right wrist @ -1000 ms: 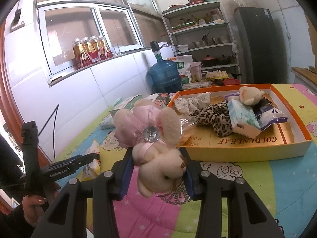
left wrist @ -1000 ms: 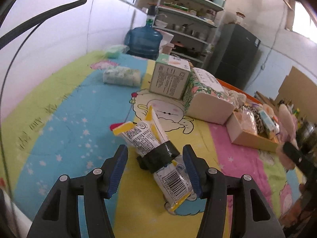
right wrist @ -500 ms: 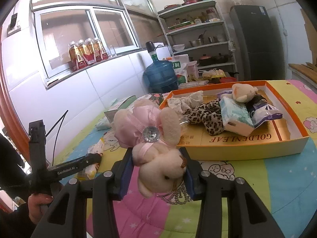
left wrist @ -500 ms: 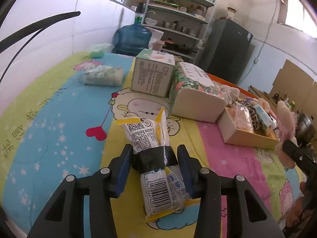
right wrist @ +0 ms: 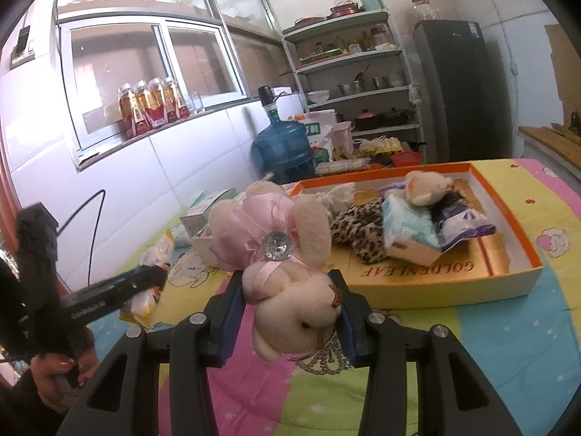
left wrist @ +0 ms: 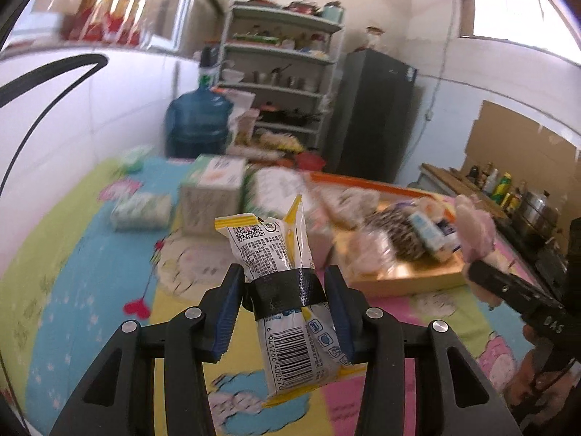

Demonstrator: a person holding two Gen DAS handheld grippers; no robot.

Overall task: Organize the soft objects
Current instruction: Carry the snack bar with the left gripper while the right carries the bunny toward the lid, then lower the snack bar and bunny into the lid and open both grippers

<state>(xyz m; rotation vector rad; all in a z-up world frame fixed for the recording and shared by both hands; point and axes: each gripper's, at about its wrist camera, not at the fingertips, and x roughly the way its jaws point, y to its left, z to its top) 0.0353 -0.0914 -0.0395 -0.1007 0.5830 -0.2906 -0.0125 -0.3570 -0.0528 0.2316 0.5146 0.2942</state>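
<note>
one cartoon-print mat, orange-rimmed box, kitchen shelves, fridge

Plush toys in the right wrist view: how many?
2. A pink-bowed plush bunny is clamped in the right gripper; a beige plush lies in the orange tray. Others may be buried there.

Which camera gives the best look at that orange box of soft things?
The right wrist view: the orange box is sharp and its whole inside shows. The left wrist view shows it blurred and partly hidden behind the yellow packet.
</note>
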